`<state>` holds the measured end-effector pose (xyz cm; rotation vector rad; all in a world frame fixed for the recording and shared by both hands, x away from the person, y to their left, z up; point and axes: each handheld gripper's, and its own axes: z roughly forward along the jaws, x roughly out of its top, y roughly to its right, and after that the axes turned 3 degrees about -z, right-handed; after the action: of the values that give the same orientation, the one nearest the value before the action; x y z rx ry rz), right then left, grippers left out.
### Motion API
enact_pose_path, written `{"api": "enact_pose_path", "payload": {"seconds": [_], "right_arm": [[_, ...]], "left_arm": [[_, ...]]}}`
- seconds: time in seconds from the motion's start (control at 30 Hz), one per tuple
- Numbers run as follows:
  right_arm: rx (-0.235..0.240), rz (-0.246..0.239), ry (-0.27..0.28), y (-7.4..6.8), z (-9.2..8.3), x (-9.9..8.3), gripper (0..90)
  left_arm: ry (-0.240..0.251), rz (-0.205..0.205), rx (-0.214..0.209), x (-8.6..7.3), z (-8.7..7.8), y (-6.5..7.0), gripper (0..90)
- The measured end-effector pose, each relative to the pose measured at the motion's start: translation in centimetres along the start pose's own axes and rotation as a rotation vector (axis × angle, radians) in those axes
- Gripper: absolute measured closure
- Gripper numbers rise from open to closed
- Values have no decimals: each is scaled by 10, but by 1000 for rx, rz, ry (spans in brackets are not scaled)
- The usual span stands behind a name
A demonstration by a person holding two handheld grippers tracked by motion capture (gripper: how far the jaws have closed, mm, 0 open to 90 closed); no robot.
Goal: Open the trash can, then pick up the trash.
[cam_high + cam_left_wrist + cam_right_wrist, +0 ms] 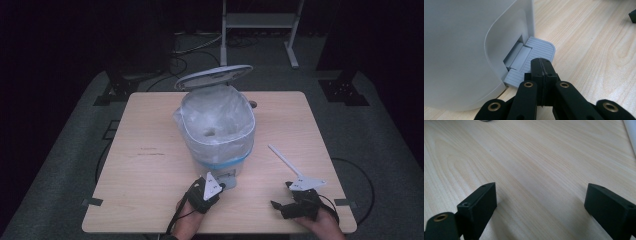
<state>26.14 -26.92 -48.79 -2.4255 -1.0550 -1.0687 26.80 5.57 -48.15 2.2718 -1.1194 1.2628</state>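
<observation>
A white pedal bin point(225, 159) lined with a clear plastic bag point(216, 120) stands in the middle of the wooden table, its lid point(214, 77) raised at the back. My left gripper point(220, 186) is shut with nothing between its jaws, and its tips rest on the bin's grey ribbed pedal point(524, 72) at the foot of the white bin wall point(461, 50); the left gripper point(541, 63) meets the pedal near its middle. Near the table's front right, my right gripper point(281, 196) is wide open, and the right gripper point(540, 200) holds nothing over bare wood.
A thin white stick point(283, 159) lies on the table right of the bin, its edge point(631, 132) at the right gripper view's upper right. The table's front edge point(150, 231) runs just below both hands. A white metal stand point(260, 20) is on the floor behind.
</observation>
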Motion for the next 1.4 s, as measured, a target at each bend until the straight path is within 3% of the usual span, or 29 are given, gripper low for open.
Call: {"api": "enact_pose_path", "payload": {"seconds": [0.33,0.43,0.6,0.9,1.4], "right_arm": [[1,-1,0,0,0,0,95],[20,-1,-11,0,-2,3,119],[-6,-8,50,0,-13,12,119],[-41,8,56,6,-22,16,126],[-143,78,29,41,-31,29,152]], "left_arm": [[-3,-8,-5,0,0,-1,900],[-2,-15,-7,0,0,-2,900],[-3,-21,-10,0,0,-2,900],[-4,-30,-16,0,0,-2,900],[-7,-39,-23,0,-1,-3,900]]}}
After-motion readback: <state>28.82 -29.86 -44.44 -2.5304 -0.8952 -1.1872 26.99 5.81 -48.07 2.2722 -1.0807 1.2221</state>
